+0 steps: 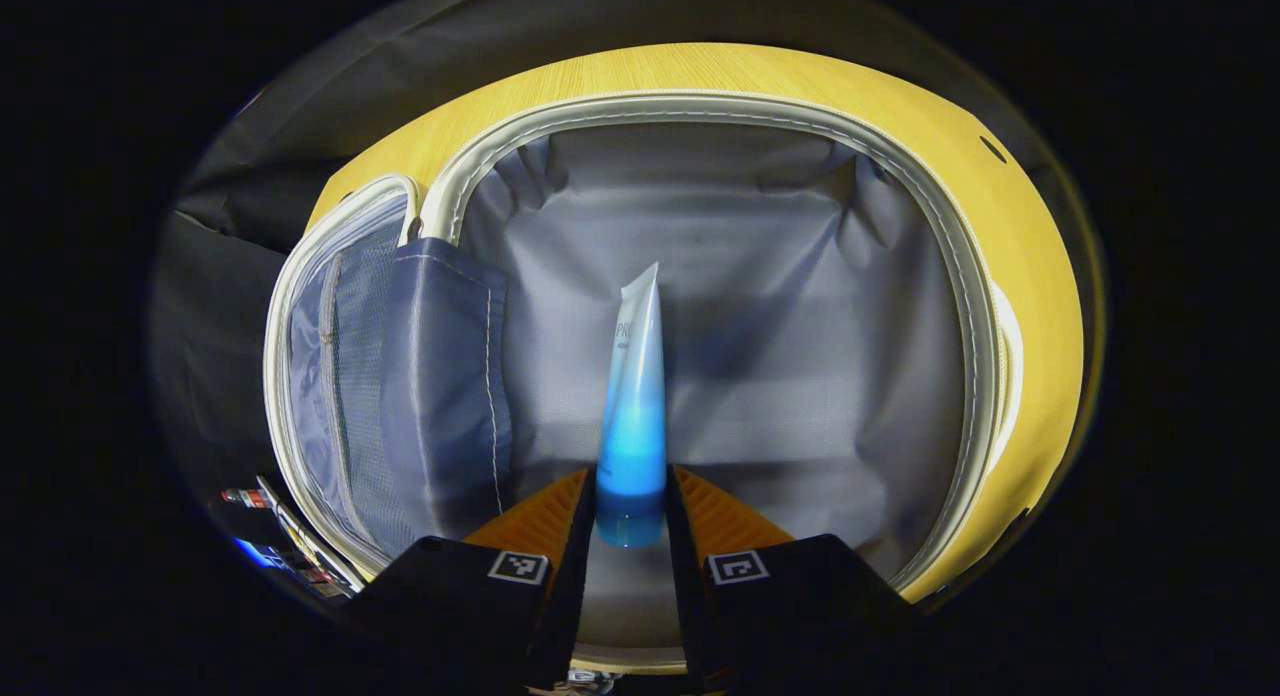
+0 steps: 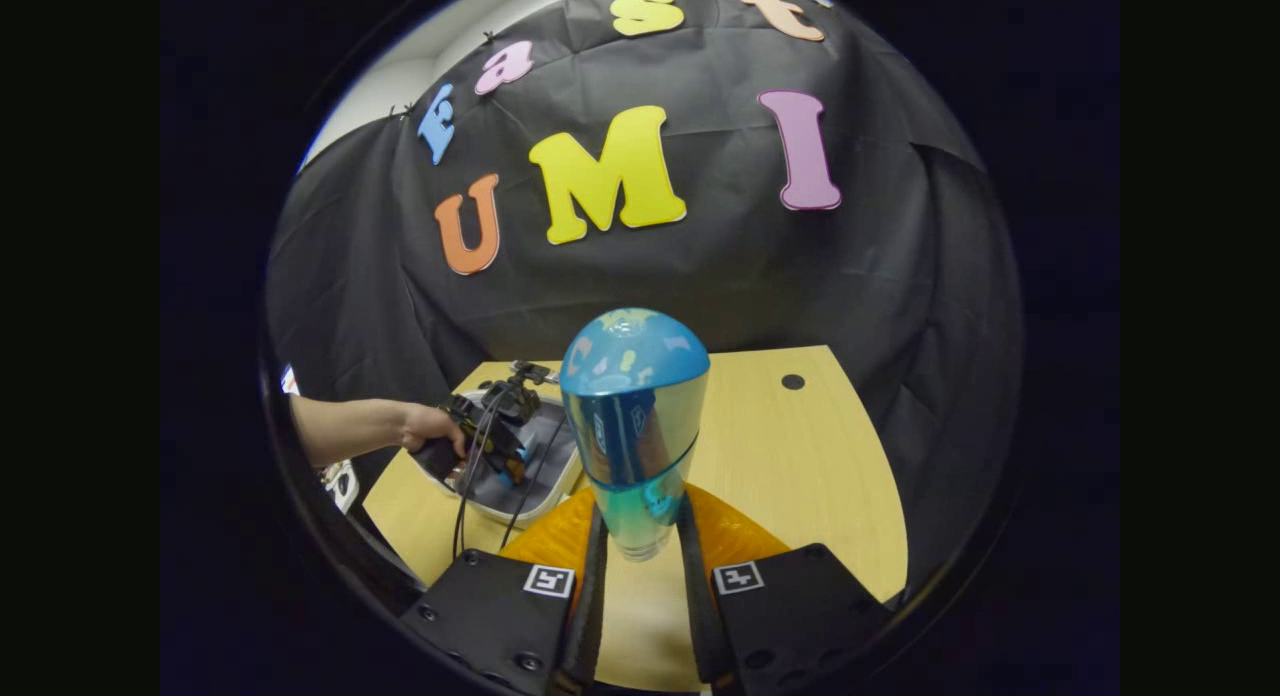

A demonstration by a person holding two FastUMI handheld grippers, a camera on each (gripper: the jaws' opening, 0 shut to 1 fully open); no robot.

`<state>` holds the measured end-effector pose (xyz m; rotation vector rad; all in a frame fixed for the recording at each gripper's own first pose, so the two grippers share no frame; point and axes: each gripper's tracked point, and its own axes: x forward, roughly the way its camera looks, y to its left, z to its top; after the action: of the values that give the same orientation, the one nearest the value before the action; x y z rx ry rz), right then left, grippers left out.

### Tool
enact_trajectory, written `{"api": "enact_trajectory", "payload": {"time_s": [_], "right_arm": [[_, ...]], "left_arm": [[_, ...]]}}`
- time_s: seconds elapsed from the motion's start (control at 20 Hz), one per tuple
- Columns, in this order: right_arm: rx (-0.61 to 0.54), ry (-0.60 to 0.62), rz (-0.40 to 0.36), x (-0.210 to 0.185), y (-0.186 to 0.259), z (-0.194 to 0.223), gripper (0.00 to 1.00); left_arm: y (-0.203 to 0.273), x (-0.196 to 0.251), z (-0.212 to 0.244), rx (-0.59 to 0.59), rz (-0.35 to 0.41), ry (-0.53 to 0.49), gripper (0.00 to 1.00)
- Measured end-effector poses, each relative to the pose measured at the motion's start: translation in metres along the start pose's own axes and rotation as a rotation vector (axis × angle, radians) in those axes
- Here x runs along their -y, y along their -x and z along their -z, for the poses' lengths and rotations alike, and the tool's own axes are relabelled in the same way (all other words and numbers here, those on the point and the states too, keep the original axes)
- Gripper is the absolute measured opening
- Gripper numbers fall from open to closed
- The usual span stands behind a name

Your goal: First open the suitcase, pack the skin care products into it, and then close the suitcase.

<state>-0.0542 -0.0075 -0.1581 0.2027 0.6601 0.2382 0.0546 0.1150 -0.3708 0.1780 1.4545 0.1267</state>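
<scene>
left claw [image 1: 630,506] is clamped on the cap end of a soft, light tube [image 1: 633,396] above the open suitcase [image 1: 700,276]; squeeze gently. right claw [image 2: 640,526] is clamped low on a smooth, slippery-looking bottle [image 2: 633,416] over the desk [image 2: 800,456].

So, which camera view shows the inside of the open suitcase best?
The left gripper view: it looks straight into the suitcase, showing the grey lining, zip rim and mesh pocket. The right gripper view shows the suitcase small and far off, partly behind the left gripper.
</scene>
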Motion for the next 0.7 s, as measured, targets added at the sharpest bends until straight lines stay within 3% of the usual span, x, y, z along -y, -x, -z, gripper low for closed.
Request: {"api": "enact_trajectory", "payload": {"time_s": [0.05, 0.1, 0.15, 0.2, 0.35, 0.55, 0.7], "right_arm": [[-0.004, 0.008, -0.009, -0.004, -0.002, 0.000, 0.31], [-0.007, 0.016, -0.021, -0.009, -0.006, -0.001, 0.34], [-0.006, 0.024, -0.036, -0.015, -0.009, -0.003, 0.34], [-0.007, 0.035, -0.053, -0.023, -0.013, -0.005, 0.34], [-0.017, 0.075, -0.111, -0.051, -0.034, -0.010, 0.34], [-0.066, 0.117, -0.202, -0.105, -0.080, -0.003, 0.34], [-0.145, 0.154, -0.263, -0.150, -0.133, 0.013, 0.34]], "left_arm": [[0.000, 0.001, 0.002, 0.008, 0.016, 0.018, 0.44], [0.003, 0.000, 0.005, 0.014, 0.019, 0.043, 0.56], [0.006, -0.001, 0.004, 0.042, 0.026, 0.062, 0.48], [0.011, 0.004, -0.001, 0.094, 0.050, 0.074, 0.65], [0.053, -0.001, -0.012, 0.335, 0.078, 0.117, 0.99], [0.131, -0.012, 0.005, 0.657, 0.162, 0.340, 0.97], [0.162, -0.018, 0.043, 0.770, 0.235, 0.446, 0.99]]}}
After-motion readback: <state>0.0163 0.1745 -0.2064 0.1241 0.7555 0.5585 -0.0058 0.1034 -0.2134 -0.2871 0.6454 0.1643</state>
